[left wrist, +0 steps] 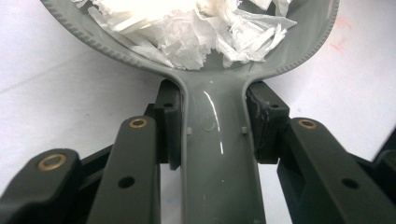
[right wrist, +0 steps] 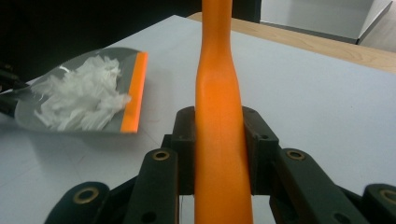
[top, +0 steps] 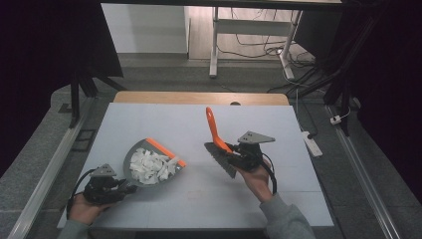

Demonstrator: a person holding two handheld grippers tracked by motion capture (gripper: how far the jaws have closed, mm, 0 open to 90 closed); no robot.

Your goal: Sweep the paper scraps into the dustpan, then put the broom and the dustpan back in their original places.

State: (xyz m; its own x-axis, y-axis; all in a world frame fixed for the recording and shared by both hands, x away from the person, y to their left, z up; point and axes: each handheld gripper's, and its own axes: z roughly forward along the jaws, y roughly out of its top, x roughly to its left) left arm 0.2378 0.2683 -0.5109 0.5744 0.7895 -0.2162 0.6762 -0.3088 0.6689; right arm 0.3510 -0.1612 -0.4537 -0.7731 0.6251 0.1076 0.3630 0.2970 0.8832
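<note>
Black fingers (left wrist: 170, 126) of the left gripper (left wrist: 212, 130) sat clamped on the grey handle of the dustpan (left wrist: 219, 154), one pad pressing each side of its neck. Just beyond them the pan's bowl widened out, heaped with white paper scraps (left wrist: 196, 28). From the high view the dustpan (top: 149, 164) lay at the near left of the worktop (top: 278, 129), its orange lip pointing toward the middle, with the left gripper (top: 130, 188) at its handle end and the person's left hand (top: 84, 209) behind it.

On the other side, the right gripper (right wrist: 219, 149) was closed tight on the orange handle of the brush (right wrist: 217, 93), which ran straight up between its pads. In the high view the brush (top: 216, 137) was held above the worktop, handle tilted up and away, dark bristles low beside the right gripper (top: 232, 155) in the person's right hand (top: 256, 177), well apart from the pan.

Judging by how things lay, the sweeping looked essentially done: the scraps (top: 149, 167) were gathered inside the pan, and I could make out no loose pieces on the pale surface around it, though very small bits would be hard to tell at that range. What seemed left was carrying the loaded pan off level to empty it, and setting the brush down. No bin was visible on the worktop.
</note>
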